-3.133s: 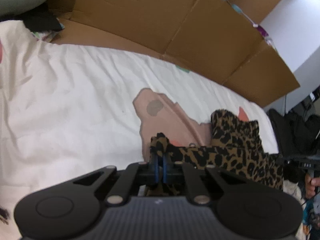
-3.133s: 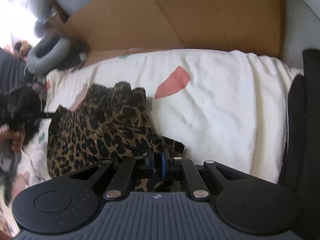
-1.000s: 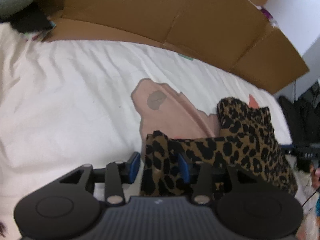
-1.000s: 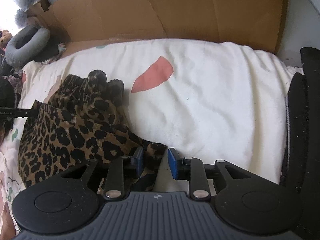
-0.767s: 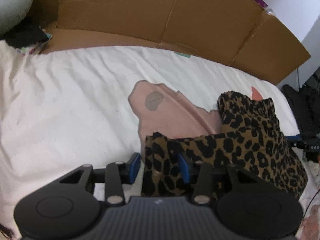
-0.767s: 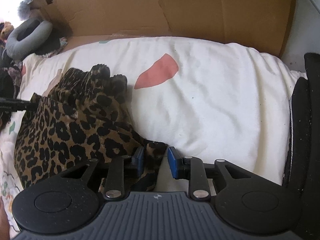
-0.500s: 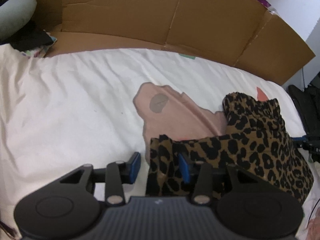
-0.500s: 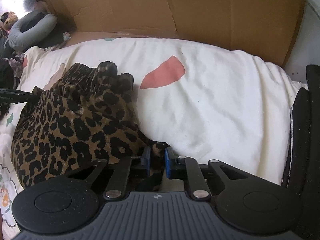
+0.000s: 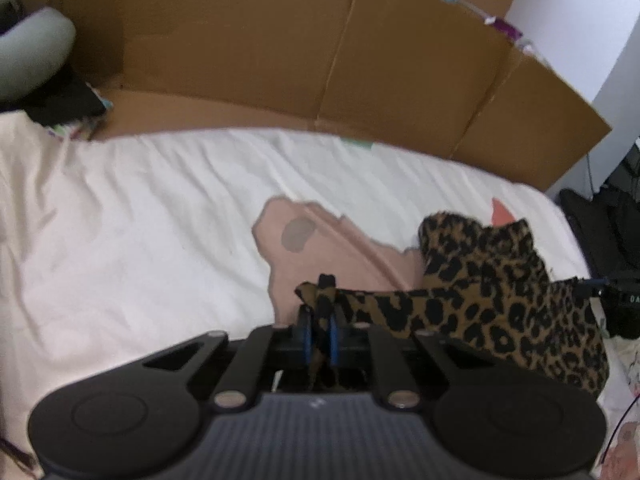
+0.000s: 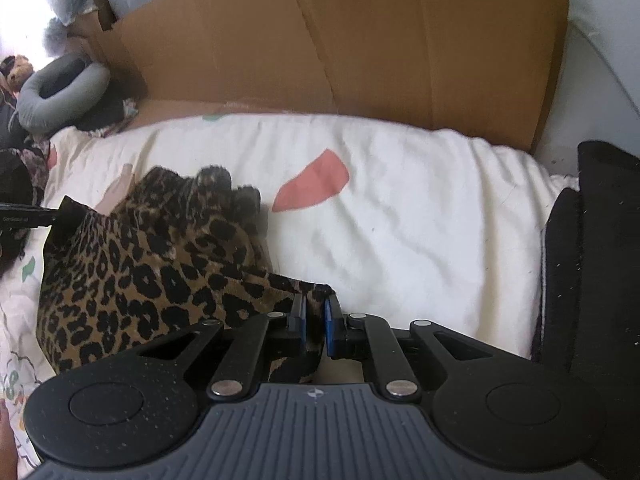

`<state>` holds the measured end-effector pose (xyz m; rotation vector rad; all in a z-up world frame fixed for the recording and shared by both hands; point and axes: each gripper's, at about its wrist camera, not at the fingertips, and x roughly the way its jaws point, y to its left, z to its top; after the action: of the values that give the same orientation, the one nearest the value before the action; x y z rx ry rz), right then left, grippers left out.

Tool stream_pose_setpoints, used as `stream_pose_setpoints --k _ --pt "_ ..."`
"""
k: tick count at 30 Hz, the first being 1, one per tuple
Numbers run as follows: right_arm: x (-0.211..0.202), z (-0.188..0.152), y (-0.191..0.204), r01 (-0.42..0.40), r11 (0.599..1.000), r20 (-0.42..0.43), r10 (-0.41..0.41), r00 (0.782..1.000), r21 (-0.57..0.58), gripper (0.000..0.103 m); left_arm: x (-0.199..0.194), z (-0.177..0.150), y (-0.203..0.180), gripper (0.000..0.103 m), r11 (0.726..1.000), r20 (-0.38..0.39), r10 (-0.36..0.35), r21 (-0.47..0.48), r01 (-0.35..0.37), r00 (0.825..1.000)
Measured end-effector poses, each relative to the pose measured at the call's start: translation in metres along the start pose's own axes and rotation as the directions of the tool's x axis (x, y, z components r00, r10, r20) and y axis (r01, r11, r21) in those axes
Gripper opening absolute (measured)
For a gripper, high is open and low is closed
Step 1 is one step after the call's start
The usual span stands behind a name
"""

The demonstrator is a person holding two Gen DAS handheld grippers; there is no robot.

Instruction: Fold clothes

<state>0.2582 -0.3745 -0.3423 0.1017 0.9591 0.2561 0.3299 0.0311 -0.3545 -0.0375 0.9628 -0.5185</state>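
A leopard-print garment (image 9: pixel 500 304) lies on a white bed sheet (image 9: pixel 140 216) with pink patches. My left gripper (image 9: pixel 319 322) is shut on the garment's left corner, which sticks up between the blue pads. My right gripper (image 10: pixel 315 312) is shut on the opposite corner of the same garment (image 10: pixel 152 272). The cloth hangs stretched between the two grippers, lifted a little off the sheet. Each gripper's tip shows in the other's view: the right one (image 9: pixel 592 286), the left one (image 10: pixel 44 214).
A brown cardboard wall (image 9: pixel 360 64) stands along the far side of the bed. A grey ring cushion (image 10: pixel 60 92) lies at the far left. Black fabric (image 10: pixel 596 260) lies at the bed's right edge. A coral patch (image 10: pixel 316 188) marks the sheet.
Both grippers were open around the garment's corners a second ago. The right one closed first, then the left; both now pinch the cloth, and the edge between them is pulled taut.
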Motion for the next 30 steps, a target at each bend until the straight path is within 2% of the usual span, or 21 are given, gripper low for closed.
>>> stream_pose_setpoints --k 8,12,21,30 --pt "-0.03 0.007 0.001 -0.009 1.0 0.075 0.008 0.997 0.014 0.007 -0.045 0.02 -0.015 0.009 1.0 0.073 -0.011 0.019 0.009 0.997" --pt "-0.041 0.01 0.002 -0.005 1.0 0.103 0.002 0.995 0.026 0.007 -0.052 0.027 -0.023 0.009 0.999 0.102 -0.008 0.037 0.004 0.995" --pt "-0.052 0.031 0.001 0.001 1.0 0.162 -0.005 0.987 0.025 0.007 -0.053 0.046 -0.025 0.009 0.999 0.146 0.0 0.042 -0.007 0.989" --pt "-0.034 0.045 -0.002 0.009 1.0 0.157 -0.01 0.988 0.007 0.007 -0.03 0.053 -0.015 0.009 1.0 0.125 0.012 0.025 -0.015 0.992"
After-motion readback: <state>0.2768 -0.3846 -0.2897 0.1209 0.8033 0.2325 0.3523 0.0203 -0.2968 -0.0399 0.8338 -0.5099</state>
